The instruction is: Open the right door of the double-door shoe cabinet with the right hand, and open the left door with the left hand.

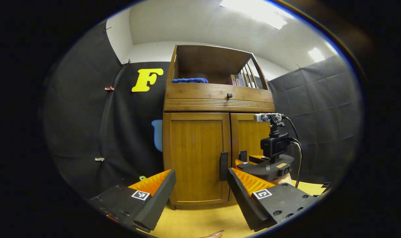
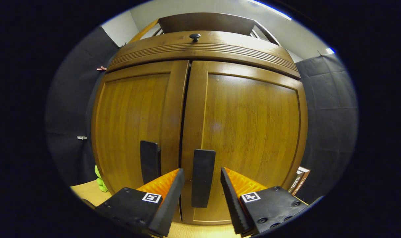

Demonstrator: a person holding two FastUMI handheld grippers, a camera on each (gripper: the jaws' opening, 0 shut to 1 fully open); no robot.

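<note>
Jaws apart both grippers; right gripper (image 2: 200, 185) straddles right door handle (image 2: 203, 177), doors closed.

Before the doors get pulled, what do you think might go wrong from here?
The right gripper straddles the right door handle with jaws open; pulling before closing would probably slip off. The left door handle sits close beside it, so one finger may catch it. The left gripper hangs farther back and could hinder the swinging right door.
</note>
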